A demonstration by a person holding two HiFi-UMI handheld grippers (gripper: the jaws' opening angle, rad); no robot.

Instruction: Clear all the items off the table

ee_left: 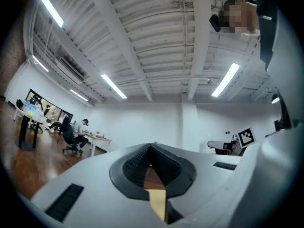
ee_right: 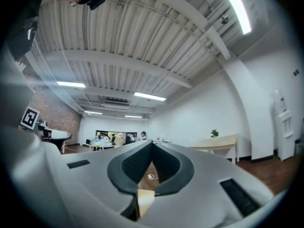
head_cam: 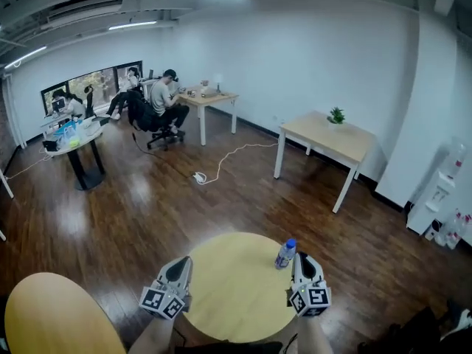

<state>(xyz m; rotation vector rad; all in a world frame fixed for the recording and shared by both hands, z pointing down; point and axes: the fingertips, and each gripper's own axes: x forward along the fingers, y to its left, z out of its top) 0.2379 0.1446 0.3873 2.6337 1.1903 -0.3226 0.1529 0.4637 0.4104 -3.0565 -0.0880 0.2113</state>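
Where the wood floor [head_cam: 147,212] fills most of the head view, several tables stand on it, well apart from one another. A rectangular table [head_cam: 354,144] stands by the right wall. A desk [head_cam: 214,98] with a seated person [head_cam: 164,98] stands at the back, and a dark-legged round table [head_cam: 92,135] loaded with small items stands at the left. A second pale round top [head_cam: 51,316] shows at the lower left corner.

The round yellow table [head_cam: 228,293] sits directly below the camera, between the two grippers. The left gripper [head_cam: 181,261] lies over the table's left edge. Its jaws are pressed together at the tips, with nothing between the pads. The right gripper [head_cam: 304,258] lies over the table's right edge. Its jaws are likewise pressed together and empty. Both grippers point away from the person, toward the far wall.

The bottle [head_cam: 285,254], clear with a blue cap, stands upright on the right part of the yellow table near its far edge. It is just beside the right gripper's tip, on that tip's left. Contact between the two cannot be confirmed.

A white cable [head_cam: 221,161] trails across the floor. A small potted plant [head_cam: 336,115] stands on the rectangular table.
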